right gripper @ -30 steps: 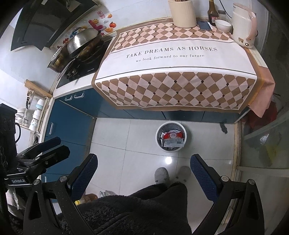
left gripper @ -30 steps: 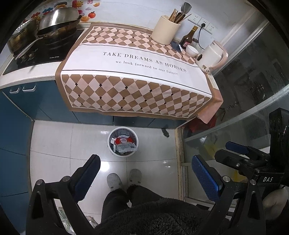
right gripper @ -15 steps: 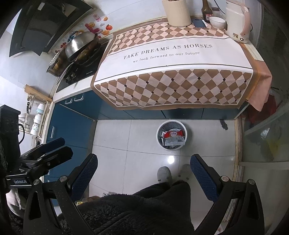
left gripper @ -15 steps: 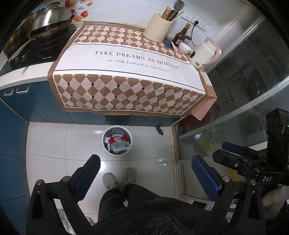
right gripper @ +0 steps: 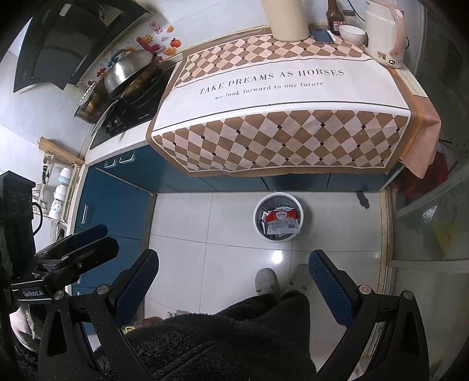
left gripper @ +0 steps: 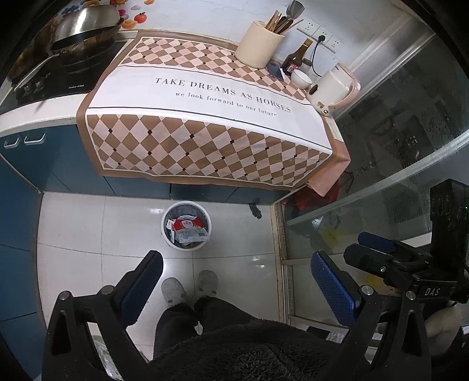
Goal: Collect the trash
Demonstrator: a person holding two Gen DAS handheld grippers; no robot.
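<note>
1. The floor (left gripper: pixel 73 228) is pale glossy tile; a lamp glare shows low in the right wrist view, between the bin and the person's shoes (right gripper: pixel 265 280).
2. The counter (left gripper: pixel 38 115) runs across the top of both views on blue cabinets (right gripper: pixel 117 187). A checked cloth (left gripper: pixel 205 117) printed "TAKE DREAMS AS HORSES" covers it and hangs over the front edge.
3. Upper left of the left wrist view: a wok (left gripper: pixel 85 23) on a black hob (left gripper: pixel 58 76). In the right wrist view a dark hood (right gripper: pixel 67 44) hangs above them.
4. At the cloth's far right stand a cream utensil pot (left gripper: pixel 258 47), a dark bottle (left gripper: pixel 296 57), a phone (left gripper: pixel 275 71), a white bowl (left gripper: pixel 300 79) and a pale kettle (left gripper: pixel 334 88).
5. A glass door (left gripper: pixel 410 132) fills the right side of the left wrist view.
6. The white bin (left gripper: pixel 186 224) stands on the floor just before the cabinets, centre frame. Wrappers (left gripper: pixel 187 230), one red, one clear, lie inside it.
7. The left claw (left gripper: pixel 234 282) is spread wide and grips nothing; the right claw (right gripper: pixel 233 278) likewise, both high over the floor.
8. Against half a second ago, the left wrist view has swung: counter and bin sit further right in frame. The right wrist view has drifted little; the bin sits slightly higher. The wrappers lie as before, and both claws remain spread.
</note>
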